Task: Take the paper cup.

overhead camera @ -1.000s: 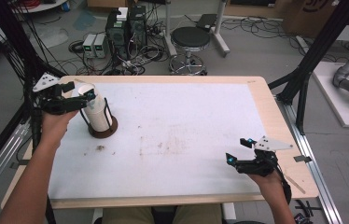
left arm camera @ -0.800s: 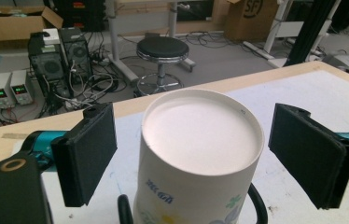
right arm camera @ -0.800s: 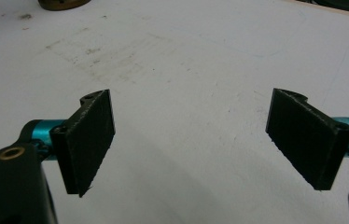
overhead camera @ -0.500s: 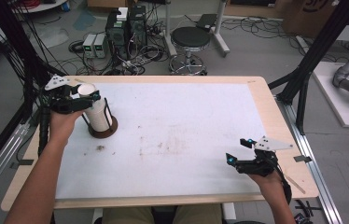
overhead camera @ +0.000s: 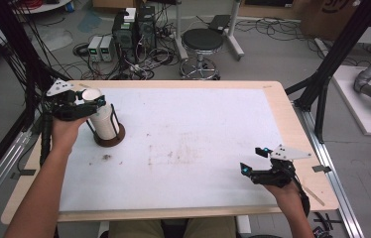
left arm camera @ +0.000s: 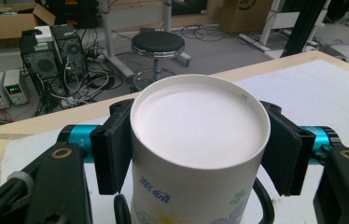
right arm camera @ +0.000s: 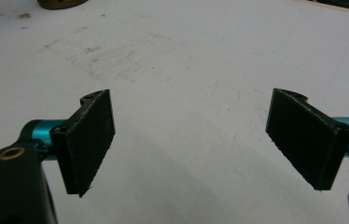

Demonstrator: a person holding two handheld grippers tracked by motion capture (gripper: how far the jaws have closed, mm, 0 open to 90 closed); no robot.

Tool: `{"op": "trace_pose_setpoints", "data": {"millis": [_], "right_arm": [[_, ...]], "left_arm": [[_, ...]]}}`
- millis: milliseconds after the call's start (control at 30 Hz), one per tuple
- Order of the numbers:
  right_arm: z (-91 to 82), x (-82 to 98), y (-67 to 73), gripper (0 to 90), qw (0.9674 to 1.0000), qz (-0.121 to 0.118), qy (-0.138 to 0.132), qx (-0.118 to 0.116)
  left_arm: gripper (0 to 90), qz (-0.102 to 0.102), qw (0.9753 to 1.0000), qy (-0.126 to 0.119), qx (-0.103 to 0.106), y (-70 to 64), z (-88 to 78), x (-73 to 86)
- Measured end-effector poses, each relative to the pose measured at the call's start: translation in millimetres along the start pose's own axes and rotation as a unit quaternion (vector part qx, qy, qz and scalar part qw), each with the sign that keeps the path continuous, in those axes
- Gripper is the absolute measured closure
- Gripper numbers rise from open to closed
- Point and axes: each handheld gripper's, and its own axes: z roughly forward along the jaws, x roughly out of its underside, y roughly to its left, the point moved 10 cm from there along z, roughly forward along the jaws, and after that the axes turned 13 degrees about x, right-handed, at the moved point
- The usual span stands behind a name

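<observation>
**Cup clamped near its top, still seated in the holder**

Had just been closing the left gripper [overhead camera: 90, 102] on the paper cup [left arm camera: 199, 126], with the cup between the jaws. Found both pads [left arm camera: 112, 154] pressed flat against its wall just below the upper end, one on each side. Left the cup standing upright, closed end up, inside a black wire holder [overhead camera: 115, 119] on a round brown base [overhead camera: 109, 142], near the left edge of the white table [overhead camera: 198, 129]. Kept the right gripper [overhead camera: 253, 159] low over the near right part of the table, well apart from the cup, jaws wide apart with nothing between them.

Judged the risks from here as follows:

- Could crush or oval the thin paper wall by squeezing harder. Gripped high, though, where the closed end stiffens it, which should help.
- Could drag the holder up along with the cup, or tip it on its base, if lifted at a slant so that the wall catches on the wire. Had no second grip on the base to stop that, with the right gripper idle and far off.
- Could let the cup slip through the pads if held too lightly, since the wall tapers.
- Could not tell whether one cup or a nested stack sat there. If a stack, might pull off only the outer cup, or several stuck together.
</observation>
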Motion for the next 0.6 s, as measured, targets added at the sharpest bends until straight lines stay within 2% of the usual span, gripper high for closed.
{"op": "trace_pose_setpoints", "data": {"millis": [333,600], "right_arm": [[0.6,0.0,-0.3,15.6,1.0,-0.002,-0.001,0.0],[-0.2,-0.6,-0.9,15.6,1.0,0.0,-0.002,0.0]], "left_arm": [[33.6,0.002,0.9999,-0.011,-0.001,-0.6,-3.2,-5.9],[34.6,0.011,0.999,-0.043,-0.006,-2.2,-18.0,-33.1]]}}
